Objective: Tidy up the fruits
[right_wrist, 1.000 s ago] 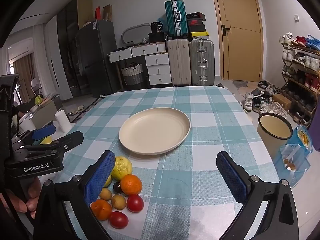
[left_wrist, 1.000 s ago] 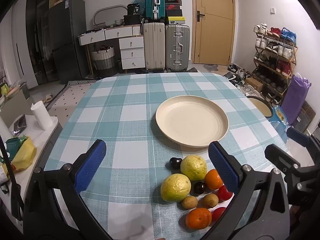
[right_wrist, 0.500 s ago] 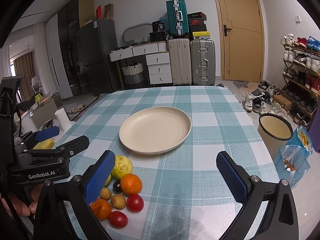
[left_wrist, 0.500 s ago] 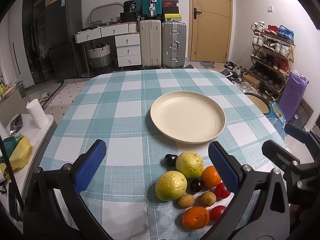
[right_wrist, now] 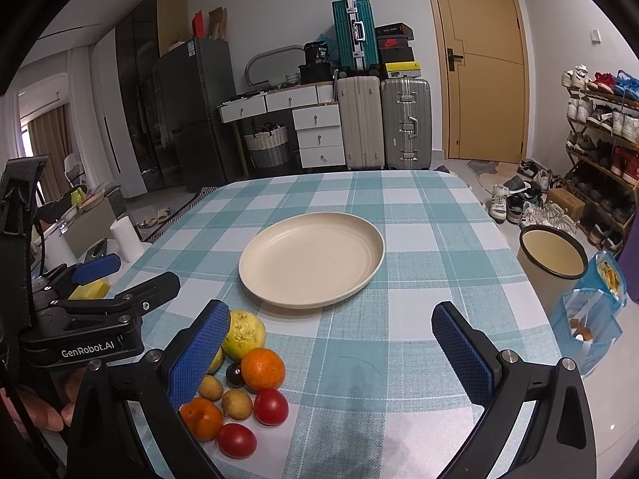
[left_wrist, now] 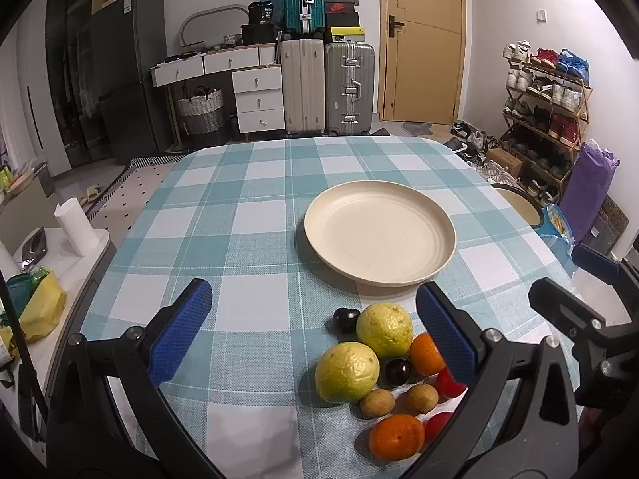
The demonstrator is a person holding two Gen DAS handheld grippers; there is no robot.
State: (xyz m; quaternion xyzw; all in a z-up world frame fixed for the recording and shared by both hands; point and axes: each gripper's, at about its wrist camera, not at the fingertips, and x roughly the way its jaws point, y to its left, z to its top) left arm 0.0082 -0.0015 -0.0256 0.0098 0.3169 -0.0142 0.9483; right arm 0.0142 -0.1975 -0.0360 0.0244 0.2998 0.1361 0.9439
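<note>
An empty cream plate (left_wrist: 379, 231) (right_wrist: 311, 263) sits mid-table on the checked cloth. In front of it lies a pile of fruit: two yellow-green guavas (left_wrist: 346, 371) (left_wrist: 384, 329) (right_wrist: 243, 333), two oranges (left_wrist: 396, 437) (right_wrist: 262, 368), red tomatoes (right_wrist: 270, 407) (right_wrist: 236, 440), dark plums (left_wrist: 346, 320) and small brown fruits (left_wrist: 377, 402). My left gripper (left_wrist: 315, 333) is open and empty, just above the pile's near side. My right gripper (right_wrist: 339, 353) is open and empty, right of the pile. The left gripper's body (right_wrist: 100, 319) shows at the left of the right wrist view.
The table's right edge (right_wrist: 535, 299) drops off to a bin (right_wrist: 553, 255), a blue bag and a shoe rack. A side counter with a paper roll (left_wrist: 76, 221) stands left of the table. Suitcases and drawers stand against the far wall.
The left gripper has drawn slightly back and left, so the fruit pile sits a little more to the right in its view. The right gripper has barely moved. Both stay open.
</note>
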